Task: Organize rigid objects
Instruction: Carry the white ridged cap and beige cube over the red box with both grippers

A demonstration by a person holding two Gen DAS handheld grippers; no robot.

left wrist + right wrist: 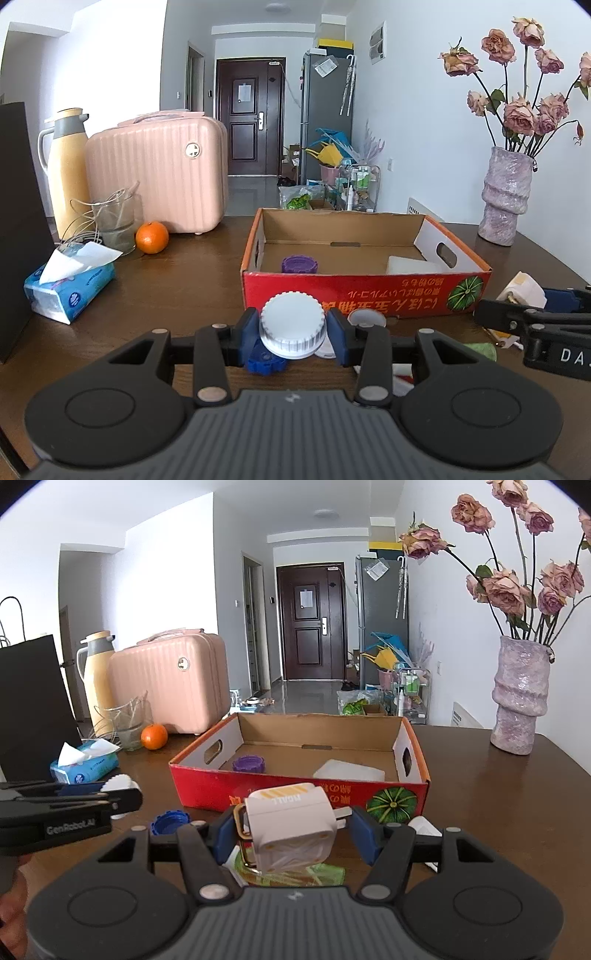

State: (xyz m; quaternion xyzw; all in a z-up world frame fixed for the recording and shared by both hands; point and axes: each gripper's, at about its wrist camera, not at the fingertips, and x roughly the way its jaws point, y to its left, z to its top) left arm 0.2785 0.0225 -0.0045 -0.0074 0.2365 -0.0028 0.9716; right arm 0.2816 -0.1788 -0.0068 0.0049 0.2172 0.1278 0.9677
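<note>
My left gripper (293, 330) is shut on a white ribbed cap (292, 322) and holds it just in front of the red cardboard box (332, 291). My right gripper (293, 830) is shut on a white plug adapter (290, 825) in front of the same box (207, 786). Inside the box lie a purple cap (299, 264) and a white block (412, 265). A blue cap (265, 362) and another white lid (365, 318) lie on the table under the left gripper. The blue cap also shows in the right wrist view (169, 821).
On the brown table (177, 280) stand a pink case (159, 181), a yellow thermos (66, 173), a glass (114, 221), an orange (151, 237), a tissue pack (70, 288) and a vase of dried roses (504, 195). A green item (317, 873) lies under the right gripper.
</note>
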